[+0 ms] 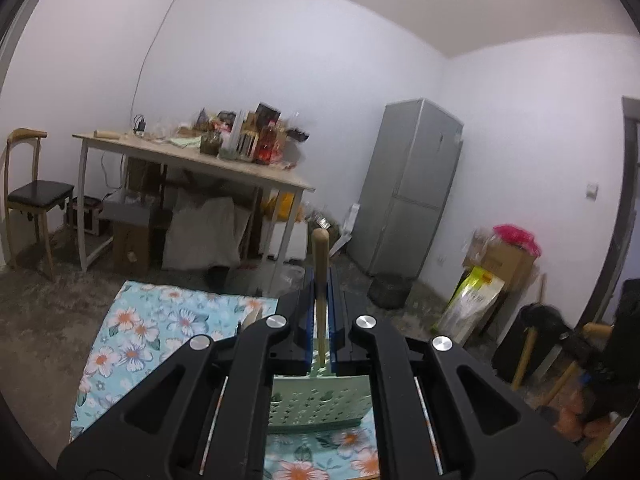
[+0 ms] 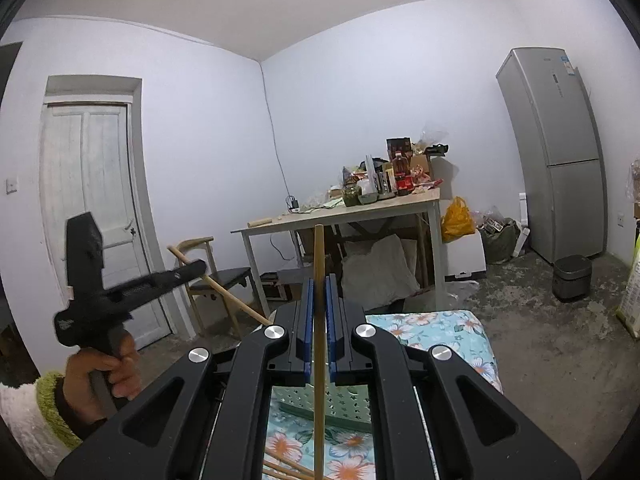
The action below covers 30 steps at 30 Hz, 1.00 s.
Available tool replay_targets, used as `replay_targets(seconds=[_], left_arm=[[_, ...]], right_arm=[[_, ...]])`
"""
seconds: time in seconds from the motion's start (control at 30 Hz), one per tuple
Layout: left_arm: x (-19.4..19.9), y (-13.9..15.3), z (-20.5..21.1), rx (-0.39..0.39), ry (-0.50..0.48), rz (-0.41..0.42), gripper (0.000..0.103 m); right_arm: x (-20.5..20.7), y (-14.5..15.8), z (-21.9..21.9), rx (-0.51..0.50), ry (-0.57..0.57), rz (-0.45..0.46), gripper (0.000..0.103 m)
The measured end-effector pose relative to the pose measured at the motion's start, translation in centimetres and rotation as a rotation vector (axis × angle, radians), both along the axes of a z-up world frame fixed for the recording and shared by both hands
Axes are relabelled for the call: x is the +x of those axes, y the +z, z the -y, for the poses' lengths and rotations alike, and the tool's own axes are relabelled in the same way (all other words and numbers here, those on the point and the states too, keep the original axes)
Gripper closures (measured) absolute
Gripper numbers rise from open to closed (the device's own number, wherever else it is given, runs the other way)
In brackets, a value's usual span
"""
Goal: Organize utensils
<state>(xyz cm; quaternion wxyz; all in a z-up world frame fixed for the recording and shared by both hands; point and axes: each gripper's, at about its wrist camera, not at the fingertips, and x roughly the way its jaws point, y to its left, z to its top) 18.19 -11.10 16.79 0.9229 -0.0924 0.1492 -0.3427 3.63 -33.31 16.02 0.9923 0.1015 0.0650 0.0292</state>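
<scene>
Left tongs clench a round-tipped wooden utensil handle upright; right tongs grasp a thin wooden stick, also upright. Just below both sits a pale green perforated plastic basket on a floral blue cloth.

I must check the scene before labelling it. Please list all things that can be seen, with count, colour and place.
wooden utensil: one, tan, upright in left claw
thin wooden stick: one, tan, upright in right claw
perforated basket: one, pale green, on cloth below claws
floral cloth: one, light blue, on floor
table: one, light top, cluttered, by wall
chair: one, wood with black seat, beside table
fridge: one, grey, in corner
door: one, white, shut
bin: one, dark, near fridge
left claw: black, blue pads, shut
right claw: black, blue pads, shut
hand: one, gripping left handle
</scene>
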Motion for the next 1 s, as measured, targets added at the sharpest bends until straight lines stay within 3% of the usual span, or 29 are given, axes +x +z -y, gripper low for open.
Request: replay_targets(seconds=[0.2, 0.27, 0.33, 0.63, 0.83, 1.0], left_arm=[[2.9, -2.0, 1.5, 0.036, 0.015, -0.069, 0.095], [3.4, -2.2, 1.7, 0.033, 0.015, -0.08, 0.072], [3.3, -2.5, 1.1, 0.022, 0.021, -0.09, 0.063], [0.8, -3.4, -2.7, -0.019, 0.047, -0.079, 0.034], [-1.6, -7.0, -5.3, 0.033, 0.065, -0.12, 0.02], [-3.1, -10.2, -6.4, 0.089, 0.063, -0.171, 0.015]], right_arm=[[1.1, -0.4, 0.2, -0.003, 0.006, -0.025, 0.097], [1.4, -0.3, 0.1, -0.005, 0.006, -0.03, 0.097], [1.8, -0.1, 0.1, -0.005, 0.005, -0.036, 0.097], [4.1, 2.2, 0.0, 0.0, 0.02, -0.003, 0.097], [8.0, 5.7, -0.1, 0.04, 0.077, 0.069, 0.097], [11.4, 8.0, -1.6, 0.011, 0.106, 0.126, 0.097]])
